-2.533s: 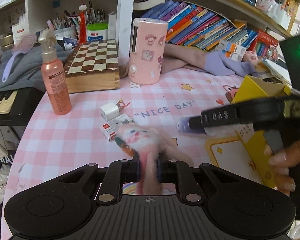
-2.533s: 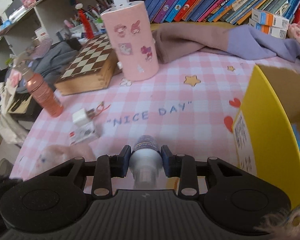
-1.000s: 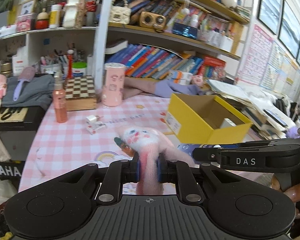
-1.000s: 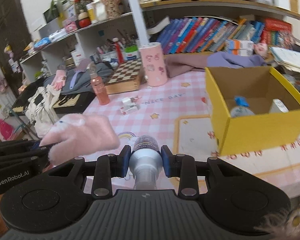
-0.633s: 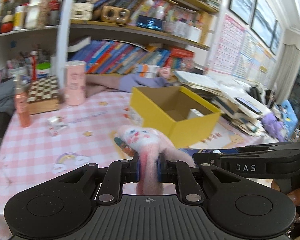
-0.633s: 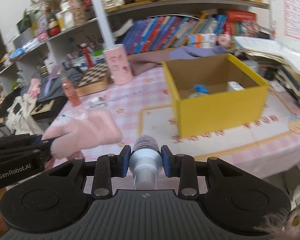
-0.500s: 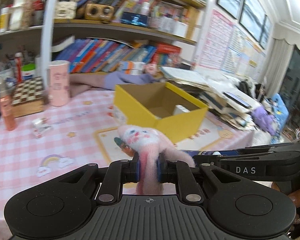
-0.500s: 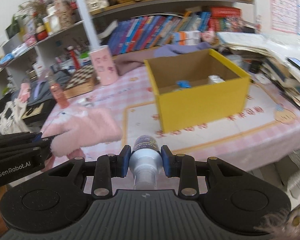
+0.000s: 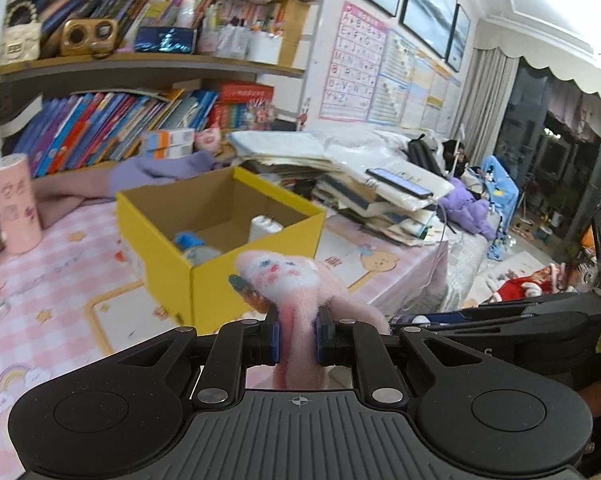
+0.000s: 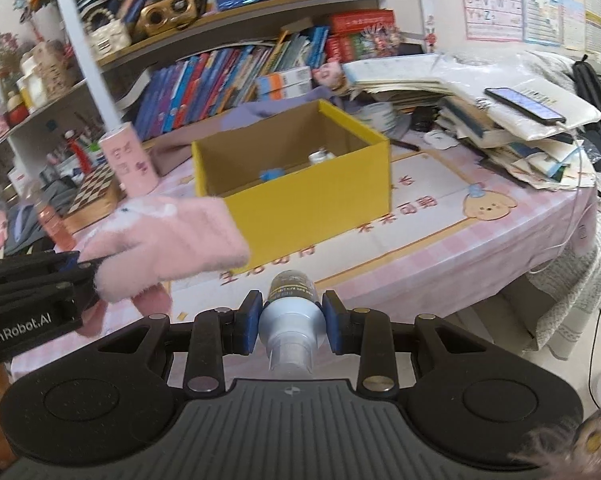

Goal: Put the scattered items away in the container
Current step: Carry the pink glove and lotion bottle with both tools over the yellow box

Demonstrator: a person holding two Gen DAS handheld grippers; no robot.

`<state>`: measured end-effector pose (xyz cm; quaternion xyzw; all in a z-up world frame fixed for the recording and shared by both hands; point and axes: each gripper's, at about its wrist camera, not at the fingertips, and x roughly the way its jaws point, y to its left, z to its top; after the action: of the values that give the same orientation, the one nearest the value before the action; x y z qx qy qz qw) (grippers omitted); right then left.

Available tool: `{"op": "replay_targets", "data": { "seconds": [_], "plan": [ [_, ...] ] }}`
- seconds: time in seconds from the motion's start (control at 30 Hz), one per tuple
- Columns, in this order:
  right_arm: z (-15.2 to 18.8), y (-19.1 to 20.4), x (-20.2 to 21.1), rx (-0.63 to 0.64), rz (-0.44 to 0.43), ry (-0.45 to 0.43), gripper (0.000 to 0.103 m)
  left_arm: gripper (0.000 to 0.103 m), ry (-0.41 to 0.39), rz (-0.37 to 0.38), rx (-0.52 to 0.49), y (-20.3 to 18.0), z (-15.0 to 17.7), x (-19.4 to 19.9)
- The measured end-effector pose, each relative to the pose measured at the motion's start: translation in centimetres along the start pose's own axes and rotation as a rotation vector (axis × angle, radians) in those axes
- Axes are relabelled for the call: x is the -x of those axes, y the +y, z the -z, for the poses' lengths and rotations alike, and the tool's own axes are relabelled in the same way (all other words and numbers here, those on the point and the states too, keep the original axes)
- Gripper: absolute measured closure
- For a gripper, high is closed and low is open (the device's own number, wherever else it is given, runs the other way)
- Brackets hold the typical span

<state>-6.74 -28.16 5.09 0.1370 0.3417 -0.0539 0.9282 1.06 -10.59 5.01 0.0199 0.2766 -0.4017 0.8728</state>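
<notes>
The glove [image 9: 296, 280] is pink and fuzzy, with a white patch bearing a small blue and red face; the bottle [image 10: 290, 312] is pale blue-grey with a dark printed end; the yellow box [image 9: 236, 264] stands open on the pink checked table [image 9: 52, 280], far of both, holding a blue-capped thing and a white one, both hard to make out; the left gripper [image 9: 296, 338] is clamped on the glove's cuff, held above the table's near edge; the right gripper [image 10: 290, 326] is clamped on the bottle, its base cut off behind the body
</notes>
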Motion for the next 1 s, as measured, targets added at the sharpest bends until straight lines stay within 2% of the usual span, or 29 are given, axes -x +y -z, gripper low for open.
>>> {"op": "replay_targets", "data": {
  "seconds": [0.23,0.4,0.57,0.8,1.0],
  "plan": [
    [-1.4,-1.6,-0.5,-0.023,0.029,-0.018,0.072,0.089,-0.023,0.026,-0.025,-0.7,-1.4,-1.4],
    [-2.8,-2.0,-1.8,-0.009,0.014,-0.029,0.072,0.089,-0.034,0.010,-0.026,-0.4,-2.1,-2.4],
    [-5.3,-2.3,-3.9,0.014,-0.032,-0.051,0.072,0.089,-0.042,-0.045,-0.014,0.5,-3.1,-3.7],
    [-10.4,-3.2,-7.6,0.060,-0.099,-0.092,0.072,0.089,-0.053,-0.141,0.008,2.1,-5.8,-6.6],
    [-13.9,-4.4,-12.3,0.104,-0.144,-0.051,0.072,0.089,-0.041,-0.217,0.043,3.0,-7.6,-10.2]
  ]
}}
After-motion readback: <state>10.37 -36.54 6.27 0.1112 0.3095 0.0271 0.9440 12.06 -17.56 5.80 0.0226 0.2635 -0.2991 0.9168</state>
